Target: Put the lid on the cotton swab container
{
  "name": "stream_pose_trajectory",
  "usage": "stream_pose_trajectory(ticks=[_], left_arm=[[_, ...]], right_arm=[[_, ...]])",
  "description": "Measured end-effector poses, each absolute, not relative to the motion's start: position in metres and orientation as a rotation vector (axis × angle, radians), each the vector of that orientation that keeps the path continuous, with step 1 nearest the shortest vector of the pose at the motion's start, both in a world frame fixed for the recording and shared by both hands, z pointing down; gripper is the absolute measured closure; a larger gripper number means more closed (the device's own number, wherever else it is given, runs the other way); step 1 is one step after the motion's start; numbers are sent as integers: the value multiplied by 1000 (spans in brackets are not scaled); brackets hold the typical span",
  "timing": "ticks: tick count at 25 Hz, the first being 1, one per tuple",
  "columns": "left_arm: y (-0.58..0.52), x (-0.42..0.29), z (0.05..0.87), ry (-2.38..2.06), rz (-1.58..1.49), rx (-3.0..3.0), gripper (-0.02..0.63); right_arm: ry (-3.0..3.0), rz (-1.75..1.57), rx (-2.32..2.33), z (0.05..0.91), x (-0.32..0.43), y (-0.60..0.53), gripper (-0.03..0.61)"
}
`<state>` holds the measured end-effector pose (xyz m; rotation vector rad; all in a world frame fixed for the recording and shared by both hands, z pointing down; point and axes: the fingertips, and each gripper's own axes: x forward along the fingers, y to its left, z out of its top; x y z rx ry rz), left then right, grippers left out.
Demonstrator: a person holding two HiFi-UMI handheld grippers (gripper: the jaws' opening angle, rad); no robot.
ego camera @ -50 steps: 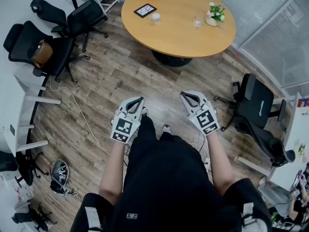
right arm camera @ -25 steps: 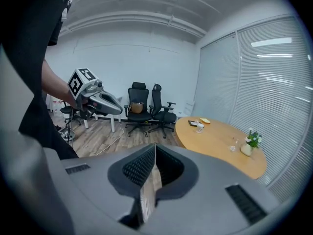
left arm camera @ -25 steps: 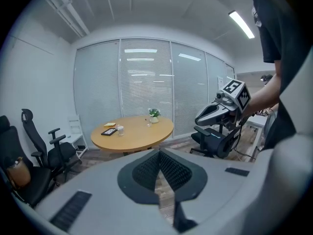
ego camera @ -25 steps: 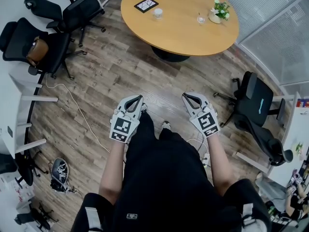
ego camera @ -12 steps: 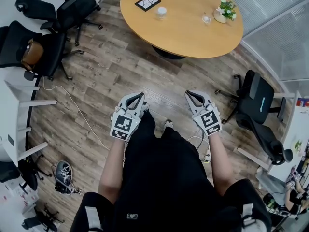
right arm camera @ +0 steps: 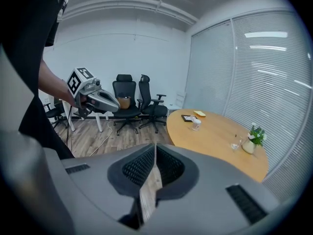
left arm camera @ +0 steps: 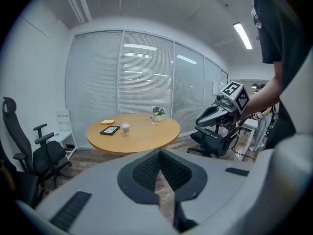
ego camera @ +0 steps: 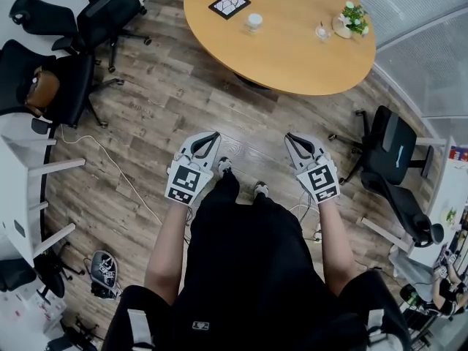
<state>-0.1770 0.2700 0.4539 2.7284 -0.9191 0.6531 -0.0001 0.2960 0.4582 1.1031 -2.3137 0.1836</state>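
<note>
The container [ego camera: 254,22], a small pale cup that we take to hold the cotton swabs, stands upright on the far half of the round desk [ego camera: 292,53], well away from us. Just beside it lies a dark tray [ego camera: 229,4], and near the opposite rim a small clear item [ego camera: 322,31] sits next to a potted plant [ego camera: 356,17]. It could be the lid, though it is too small for us to tell. Nothing on the desk is touched yet, so we judge the task has not begun and the first need is to close the gap across the wooden floor [ego camera: 168,101]. We stand clear of the desk with both arms held forward at waist level. The left hand-held gripper [ego camera: 210,139] is clenched with nothing between its jaws, and the right hand-held gripper [ego camera: 294,140] is likewise clenched and empty. Both point toward the desk, which suits a walk up to it, since shut jaws carry nothing and catch on nothing. Office chairs [ego camera: 51,64] stand off to the left, and another chair [ego camera: 387,152] on the right, leaving us an open path between them.
</note>
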Motion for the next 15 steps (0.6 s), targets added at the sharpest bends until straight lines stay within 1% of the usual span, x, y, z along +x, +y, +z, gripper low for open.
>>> stream_pose_trajectory(ticks=[15], left_arm=[[241, -178, 461, -804, 681, 2754, 607]], right_arm=[[-2253, 260, 1204, 471, 2, 280, 568]])
